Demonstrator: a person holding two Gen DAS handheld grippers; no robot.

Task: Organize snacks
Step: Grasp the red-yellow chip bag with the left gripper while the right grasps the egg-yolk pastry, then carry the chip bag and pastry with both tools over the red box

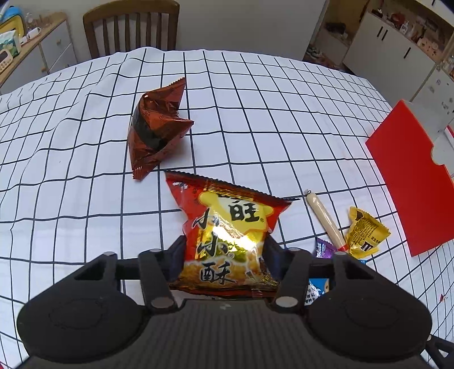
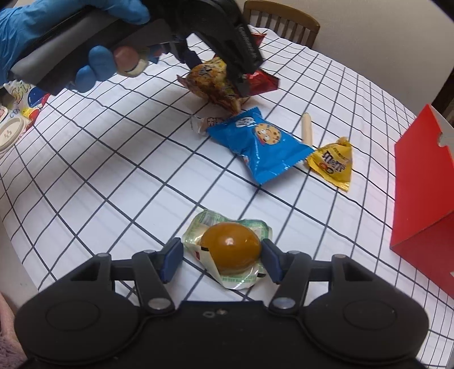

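Black fingers of my left gripper (image 1: 225,255) are clamped on a red-and-gold snack bag (image 1: 227,227), one finger pressed into each side, and the bag is held up off the checked tablecloth (image 1: 255,99). From my right wrist camera I see that same gripper lifted above the table, a blue-gloved hand (image 2: 71,37) wrapped around its handle, the bag hanging from its tips.

My right gripper (image 2: 221,259) is spread wide, blue pads (image 2: 170,259) on either side of a brown egg in clear wrapping (image 2: 229,251) that lies on the cloth; I cannot tell whether the pads touch the wrapper, but they are not squeezing it.

Farther out on the cloth lies a blue cookie packet (image 2: 261,144), with a yellow candy pouch (image 2: 333,161) just beside it and a pale sausage stick (image 2: 306,127) behind the two. A small white wrapper (image 2: 203,123) peeks from under the blue packet's far end. A crumpled brown foil bag (image 1: 156,127) stands alone past the held bag. A red box (image 2: 417,193) sits at the right edge of the table, and a wooden chair (image 1: 132,27) stands at the far side.
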